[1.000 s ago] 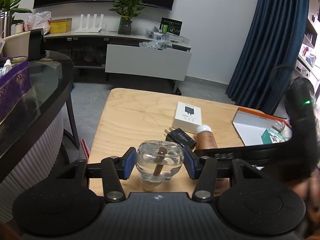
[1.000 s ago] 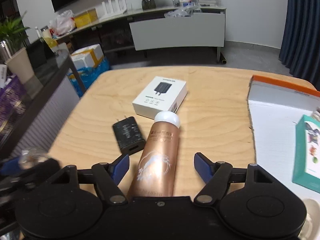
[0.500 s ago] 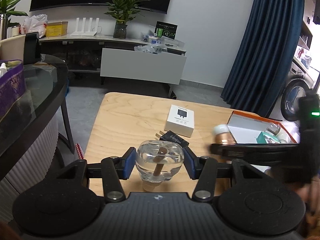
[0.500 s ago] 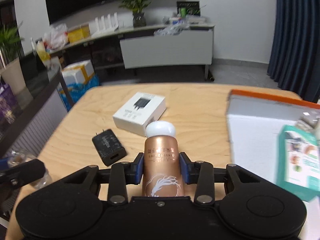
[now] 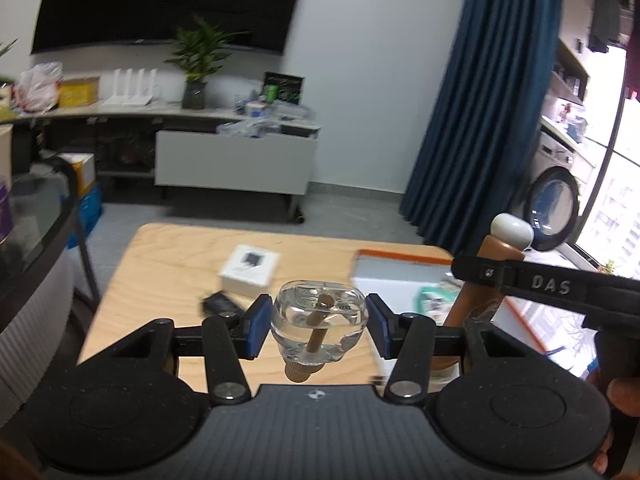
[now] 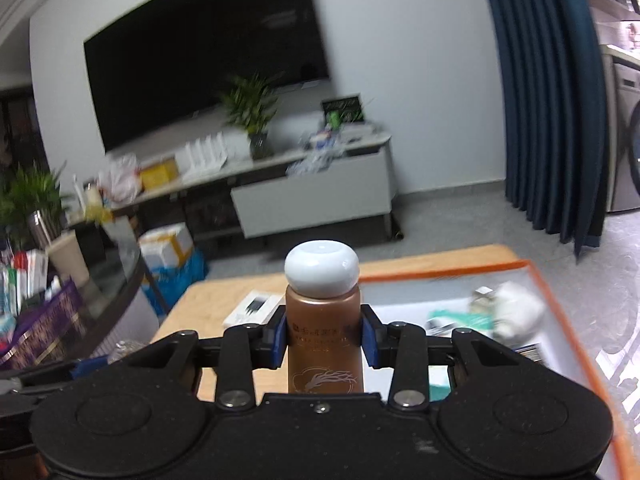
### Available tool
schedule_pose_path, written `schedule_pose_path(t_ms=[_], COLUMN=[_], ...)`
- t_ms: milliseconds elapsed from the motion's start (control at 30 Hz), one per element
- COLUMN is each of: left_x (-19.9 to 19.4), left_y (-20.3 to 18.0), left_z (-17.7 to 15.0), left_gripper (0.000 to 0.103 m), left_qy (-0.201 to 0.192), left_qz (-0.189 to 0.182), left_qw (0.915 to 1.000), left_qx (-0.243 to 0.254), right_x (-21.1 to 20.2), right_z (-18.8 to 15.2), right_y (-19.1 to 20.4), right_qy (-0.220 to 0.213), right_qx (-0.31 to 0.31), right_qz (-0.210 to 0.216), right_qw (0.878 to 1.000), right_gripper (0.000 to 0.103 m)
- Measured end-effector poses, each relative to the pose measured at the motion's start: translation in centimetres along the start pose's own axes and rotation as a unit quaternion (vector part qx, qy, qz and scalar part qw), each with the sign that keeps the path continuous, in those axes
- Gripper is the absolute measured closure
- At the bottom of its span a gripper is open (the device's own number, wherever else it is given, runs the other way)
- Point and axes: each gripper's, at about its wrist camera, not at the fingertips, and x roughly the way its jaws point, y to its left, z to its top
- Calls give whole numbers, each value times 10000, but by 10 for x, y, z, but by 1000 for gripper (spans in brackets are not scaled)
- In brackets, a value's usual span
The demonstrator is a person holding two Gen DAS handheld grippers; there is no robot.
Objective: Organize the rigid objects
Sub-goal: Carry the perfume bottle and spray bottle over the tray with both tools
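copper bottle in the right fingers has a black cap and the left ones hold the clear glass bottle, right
Not quite: the copper bottle has a white cap, not black, as the right wrist view shows. The rest stands: the right gripper grips it, and the left gripper holds the clear glass bottle.

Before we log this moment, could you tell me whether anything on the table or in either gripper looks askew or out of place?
Nothing looks spilled or damaged. The clear glass bottle sits cork-end toward the camera in the left gripper, and the copper bottle stands upright in the right gripper. The black charger lies loose on the table beside its white box, not yet sorted.
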Motion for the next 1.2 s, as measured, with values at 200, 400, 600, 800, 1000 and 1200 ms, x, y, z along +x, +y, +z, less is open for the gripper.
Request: schedule_pose_path(t_ms=[200,400,600,800,1000,1200], left_x=[5,31,42,43,39,37], left_y=[-56,-99,-116,-119,-124,-124], left_z=[3,9,6,1,3,8], left_gripper=[51,51,51,51,51,51], left_qy=[62,122,170,264,225,188], left_qz=[-432,-715,-713,-535,-318,-149], left_qw=[9990,9971,9966,9975,9984,9990], left_qx=[8,249,383,391,399,381], right_x=[-56,-96,-104,-107,-105,-99], right_z=[10,6,-2,-6,-1,5], right_y=[-57,-100,-122,-131,-126,-117], right_qy=[-240,-355,-309,-262,-229,-197], right_qx=[118,189,383,406,340,238], right_qz=[-345,-727,-730,-706,-637,-553], right_qw=[9990,9965,9961,9963,9971,9980], right_gripper=[58,58,58,58,58,58])
